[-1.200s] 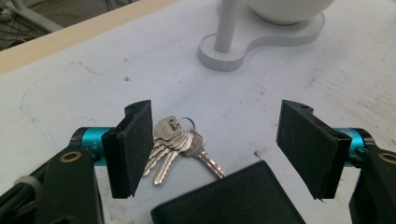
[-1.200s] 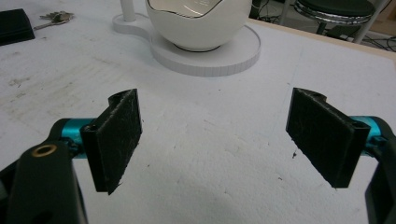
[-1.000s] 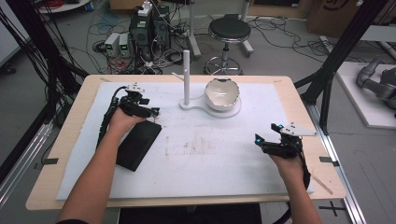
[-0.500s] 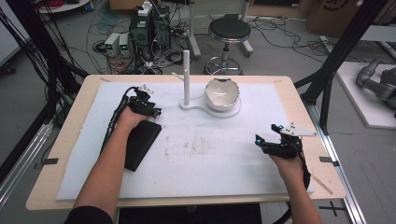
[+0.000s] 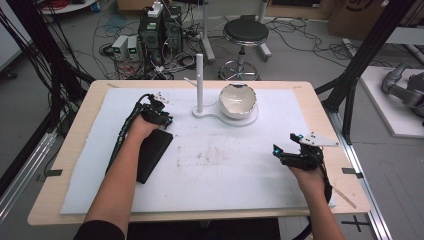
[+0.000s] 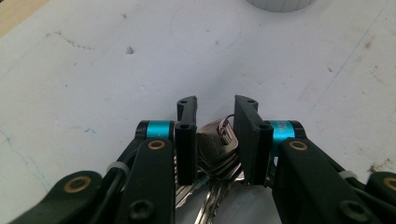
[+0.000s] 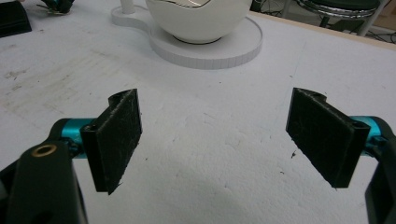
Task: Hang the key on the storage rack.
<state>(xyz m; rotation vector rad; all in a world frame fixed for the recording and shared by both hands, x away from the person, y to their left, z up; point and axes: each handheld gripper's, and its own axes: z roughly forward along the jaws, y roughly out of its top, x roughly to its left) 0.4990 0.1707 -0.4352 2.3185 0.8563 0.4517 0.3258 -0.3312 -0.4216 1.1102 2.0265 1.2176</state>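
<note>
Left gripper [image 6: 215, 109] jaws closing around keys [image 6: 215, 144]

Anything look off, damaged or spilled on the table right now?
Nothing spilled or knocked over. The white mat is scuffed and stained brown near its middle. The bowl sits upright on its stand, though its rim looks uneven. The left claw has been closing around a bunch of keys.
</note>
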